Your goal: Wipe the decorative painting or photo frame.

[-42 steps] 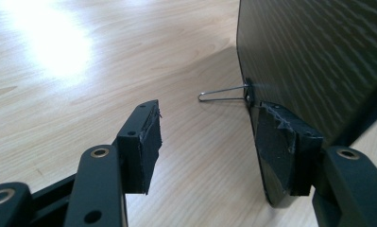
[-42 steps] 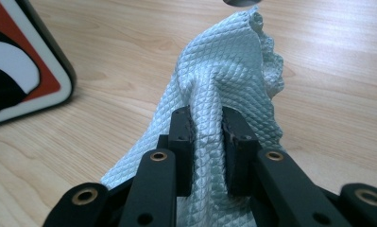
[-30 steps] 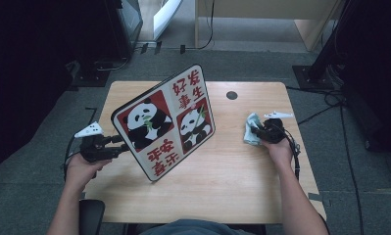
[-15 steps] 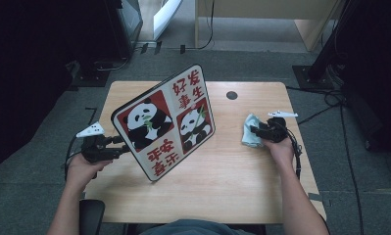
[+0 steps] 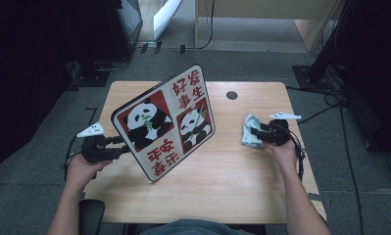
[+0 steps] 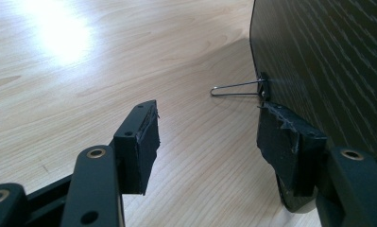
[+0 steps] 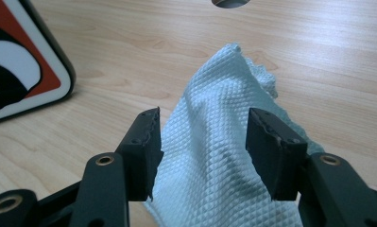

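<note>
A panda sign board (image 5: 166, 122) with red panels and Chinese characters stands tilted on the wooden table (image 5: 222, 191). My left gripper (image 5: 122, 147) sits at its lower left edge, open. In the left gripper view (image 6: 207, 127) one pad rests by the board's dark back (image 6: 328, 56), near a wire stand (image 6: 235, 89); the other pad is well apart. A pale blue textured cloth (image 5: 248, 141) lies at the right. My right gripper (image 5: 254, 134) straddles the cloth (image 7: 209, 118). Its jaws have just been opening and the pads (image 7: 143, 142) stand clear of the fabric.
A round cable hole (image 5: 232, 95) is in the table's far right part. The board's rounded corner (image 7: 21, 71) shows left of the cloth in the right gripper view. Cables trail from both grippers; dark furniture and a desk stand beyond the table.
The right gripper's jaws have spread apart and let go of the cloth, which stays on the table. The board and the left hand have not moved.
</note>
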`<state>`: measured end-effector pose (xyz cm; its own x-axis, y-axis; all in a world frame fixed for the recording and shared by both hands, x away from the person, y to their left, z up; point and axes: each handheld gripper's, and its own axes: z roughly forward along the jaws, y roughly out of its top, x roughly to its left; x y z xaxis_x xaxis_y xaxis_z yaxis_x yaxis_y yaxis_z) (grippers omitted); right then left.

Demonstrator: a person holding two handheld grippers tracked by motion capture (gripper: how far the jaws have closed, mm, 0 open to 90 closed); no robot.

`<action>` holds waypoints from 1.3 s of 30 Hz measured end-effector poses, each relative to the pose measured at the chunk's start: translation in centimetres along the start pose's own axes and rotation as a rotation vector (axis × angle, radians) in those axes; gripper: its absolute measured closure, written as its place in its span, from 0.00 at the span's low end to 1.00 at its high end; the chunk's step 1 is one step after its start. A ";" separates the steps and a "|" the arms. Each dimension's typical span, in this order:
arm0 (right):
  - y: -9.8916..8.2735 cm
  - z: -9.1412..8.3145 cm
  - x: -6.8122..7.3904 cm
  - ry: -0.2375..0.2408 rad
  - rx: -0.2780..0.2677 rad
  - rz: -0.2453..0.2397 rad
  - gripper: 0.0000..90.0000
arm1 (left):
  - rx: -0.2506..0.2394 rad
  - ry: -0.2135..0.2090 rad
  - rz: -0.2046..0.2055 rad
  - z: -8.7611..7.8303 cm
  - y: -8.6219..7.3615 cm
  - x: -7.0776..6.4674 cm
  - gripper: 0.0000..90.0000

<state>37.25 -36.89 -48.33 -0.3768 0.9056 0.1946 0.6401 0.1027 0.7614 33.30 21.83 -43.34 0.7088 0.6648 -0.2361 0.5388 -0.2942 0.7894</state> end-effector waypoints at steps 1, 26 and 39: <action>0.0 -0.2 0.2 0.000 0.003 -0.008 0.51 | 0.000 -0.001 -0.001 0.0 0.0 0.0 0.44; -1.4 -3.6 3.4 0.066 -0.019 -0.076 0.48 | 0.015 0.005 0.000 0.1 -0.1 0.0 0.43; -1.3 -2.9 3.8 0.089 0.001 -0.103 0.47 | 0.013 0.018 -0.003 0.1 -0.1 0.2 0.42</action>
